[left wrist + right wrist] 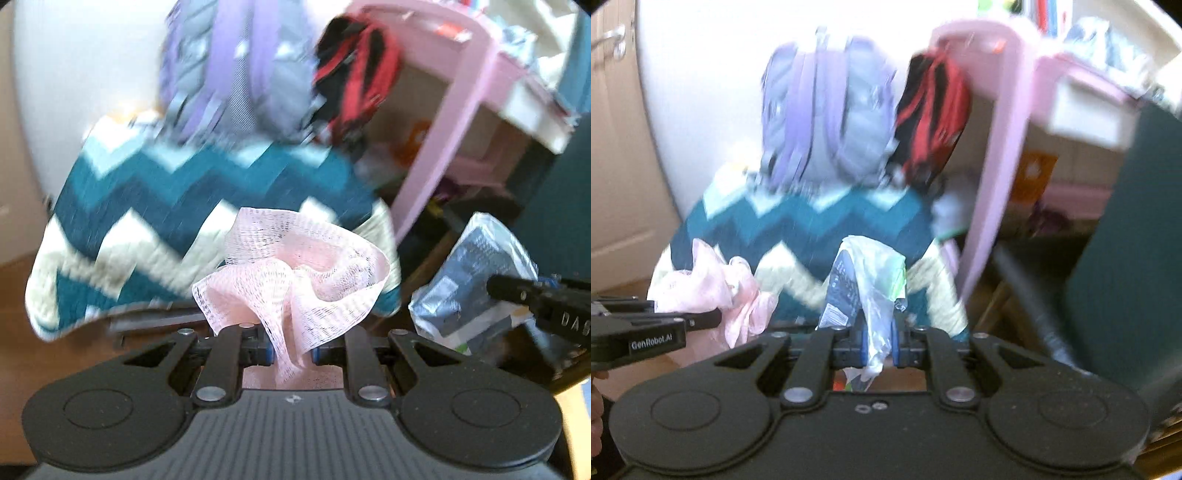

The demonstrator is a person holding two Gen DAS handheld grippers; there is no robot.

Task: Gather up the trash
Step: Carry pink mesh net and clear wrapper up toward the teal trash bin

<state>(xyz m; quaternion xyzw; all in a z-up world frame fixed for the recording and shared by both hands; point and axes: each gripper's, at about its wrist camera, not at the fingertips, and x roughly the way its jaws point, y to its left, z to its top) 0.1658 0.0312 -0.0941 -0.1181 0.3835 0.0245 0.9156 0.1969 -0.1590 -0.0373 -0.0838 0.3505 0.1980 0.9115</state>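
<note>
My left gripper (291, 356) is shut on a crumpled pink mesh wrapper (295, 273) that fans out above its jaws. The wrapper also shows in the right wrist view (716, 284), at the lower left, with the left gripper (713, 319) beside it. My right gripper (879, 345) is shut on a clear plastic bag with a dark blue printed packet (864, 284) inside. That bag shows at the right of the left wrist view (469, 280), held by the right gripper (517, 295). Both views are blurred by motion.
A teal and white zigzag blanket (155, 206) lies ahead. A purple-grey backpack (827, 122) and a red-black bag (934, 114) stand behind it. A pink desk (1008, 147) is at the right, a dark teal surface (1126, 258) at the far right. A wooden floor lies below.
</note>
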